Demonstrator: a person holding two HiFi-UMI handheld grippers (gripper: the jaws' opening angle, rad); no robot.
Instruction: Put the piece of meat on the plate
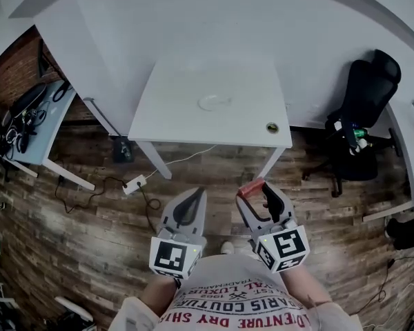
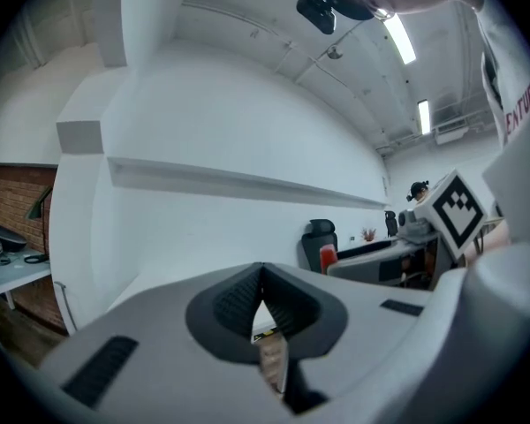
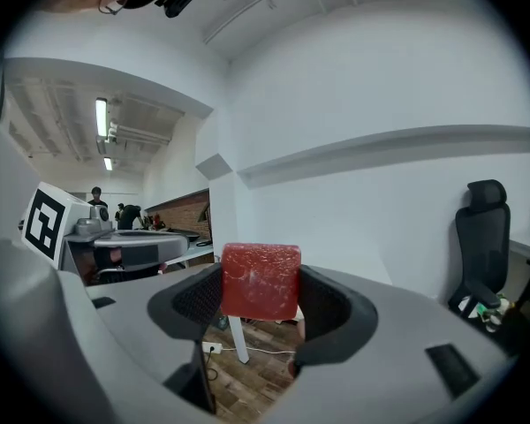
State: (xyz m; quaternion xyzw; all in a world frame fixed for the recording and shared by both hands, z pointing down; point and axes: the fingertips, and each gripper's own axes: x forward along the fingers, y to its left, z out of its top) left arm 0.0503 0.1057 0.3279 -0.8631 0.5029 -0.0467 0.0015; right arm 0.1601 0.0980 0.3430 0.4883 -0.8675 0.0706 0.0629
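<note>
Meat (image 3: 260,280) between right tongs (image 3: 261,297)

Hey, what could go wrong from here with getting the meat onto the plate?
1. The piece of meat sits at the tip of the right gripper, above the wooden floor; it might slip out on the way to the table.
2. The plate is white on a white top and faint in the head view, so the meat could land beside it.
3. A small round object near the table's front right corner could get knocked.
</note>
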